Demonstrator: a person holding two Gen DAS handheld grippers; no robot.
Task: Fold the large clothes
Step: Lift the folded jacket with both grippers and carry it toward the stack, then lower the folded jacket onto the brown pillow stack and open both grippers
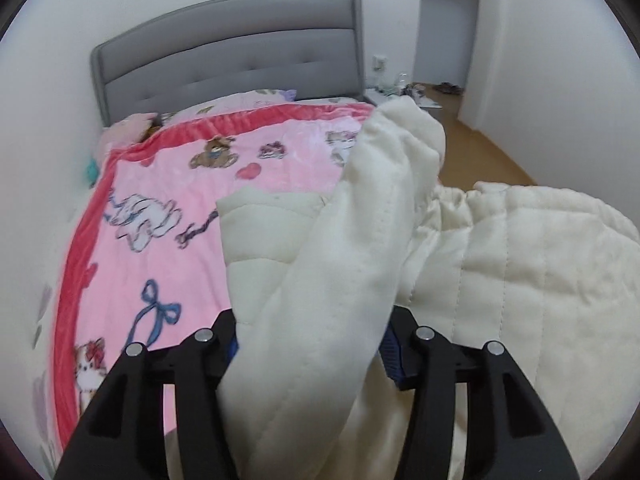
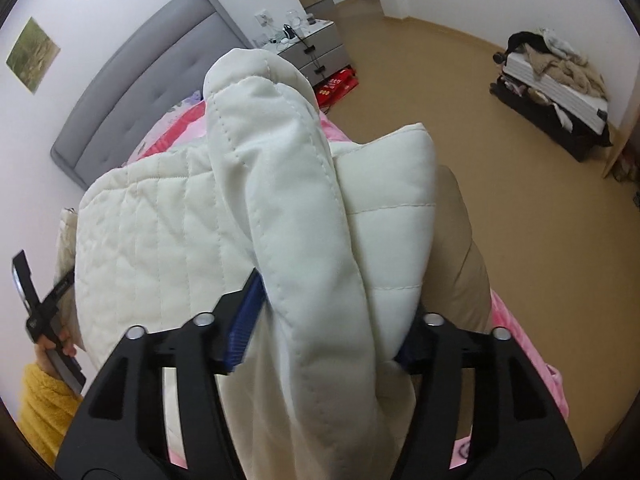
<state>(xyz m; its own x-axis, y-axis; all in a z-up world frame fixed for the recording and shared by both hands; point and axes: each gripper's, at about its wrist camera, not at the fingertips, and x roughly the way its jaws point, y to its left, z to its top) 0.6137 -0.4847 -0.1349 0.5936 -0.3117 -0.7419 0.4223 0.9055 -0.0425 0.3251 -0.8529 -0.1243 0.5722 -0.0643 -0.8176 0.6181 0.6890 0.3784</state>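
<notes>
Cream quilted coat on pink cartoon-printed blanket.

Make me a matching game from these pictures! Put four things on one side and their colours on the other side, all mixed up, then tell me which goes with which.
Things:
1. headboard
2. padded jacket
3. person's sleeve
4. blanket

Colours:
A. cream white
B. pink with a red border
C. grey
D. mustard yellow

Pairs: 1-C, 2-A, 3-D, 4-B
</notes>
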